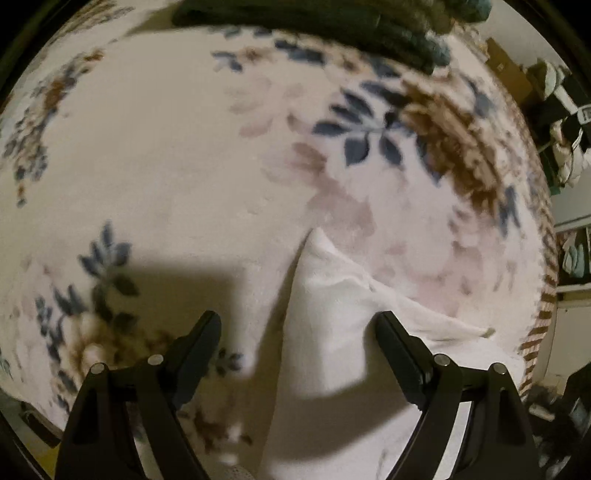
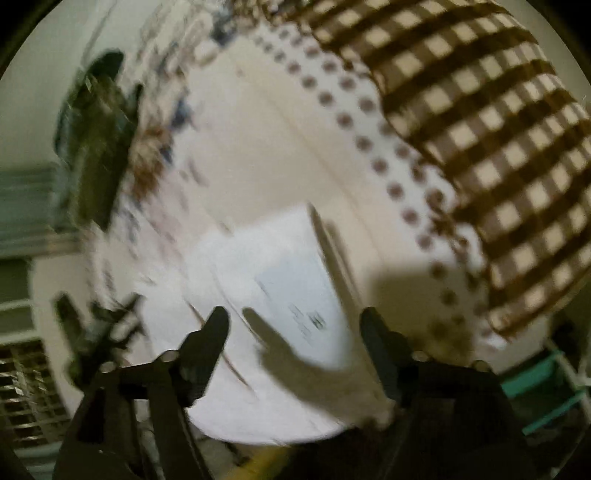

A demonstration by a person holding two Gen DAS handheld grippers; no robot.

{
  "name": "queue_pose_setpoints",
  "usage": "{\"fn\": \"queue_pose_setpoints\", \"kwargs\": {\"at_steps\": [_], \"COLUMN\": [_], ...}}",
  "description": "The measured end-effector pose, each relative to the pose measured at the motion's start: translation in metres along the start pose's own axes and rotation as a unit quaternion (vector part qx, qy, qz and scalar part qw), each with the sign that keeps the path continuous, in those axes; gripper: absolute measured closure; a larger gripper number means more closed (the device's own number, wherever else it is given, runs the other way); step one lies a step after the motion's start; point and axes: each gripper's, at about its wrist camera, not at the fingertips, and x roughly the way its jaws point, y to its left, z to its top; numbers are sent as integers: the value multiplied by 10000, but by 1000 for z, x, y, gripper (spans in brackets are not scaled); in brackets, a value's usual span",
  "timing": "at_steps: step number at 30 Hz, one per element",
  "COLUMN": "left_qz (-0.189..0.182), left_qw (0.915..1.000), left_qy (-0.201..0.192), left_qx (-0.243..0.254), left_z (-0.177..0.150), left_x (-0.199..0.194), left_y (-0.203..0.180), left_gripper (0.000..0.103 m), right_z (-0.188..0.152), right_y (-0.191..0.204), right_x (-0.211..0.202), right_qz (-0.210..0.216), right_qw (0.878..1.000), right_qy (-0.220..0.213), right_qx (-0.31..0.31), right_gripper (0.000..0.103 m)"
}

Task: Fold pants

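The white pants (image 1: 332, 302) lie folded on a floral blanket (image 1: 166, 166), with one corner pointing away from me. My left gripper (image 1: 297, 321) is open and empty, hovering just above the near part of the pants. In the right wrist view the pants (image 2: 280, 280) appear as a white folded rectangle with a pale label patch. My right gripper (image 2: 295, 321) is open and empty above their near edge. This view is motion-blurred.
A dark green folded garment (image 1: 332, 26) lies at the far edge of the blanket; it also shows in the right wrist view (image 2: 96, 147). A brown checked pillow (image 2: 480, 129) sits at right. Shelves and clutter (image 1: 565, 110) stand beyond the bed's right edge.
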Motion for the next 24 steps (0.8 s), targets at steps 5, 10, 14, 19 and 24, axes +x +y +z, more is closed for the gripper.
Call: {"fn": "queue_pose_setpoints", "kwargs": {"at_steps": [5,10,14,19,24], "left_qz": [-155,-301,-415,-396,-663], "left_qw": [9997,9991,9985,9986,9966], "left_qy": [130,-54,-122,-119,-270], "left_qx": [-151,-278,-331,-320,-411], "left_z": [1,-2,-2,-6,-36], "left_x": [8,-11,-19,-21,-52], "left_y": [7,14,20,25,31], "left_gripper": [18,18,18,18,18], "right_z": [26,24,27,40,7], "right_y": [-18,11,15,-13,-26], "right_x": [39,7,-17,2,-43], "right_qz": [395,131,-136,-157,-120], "right_qw": [9957,9997,9972,9995,9990], "right_qy": [452,-221,-734,-48,-317], "right_qx": [701,19,-51,267,301], "right_gripper": [41,89,89,62,44]}}
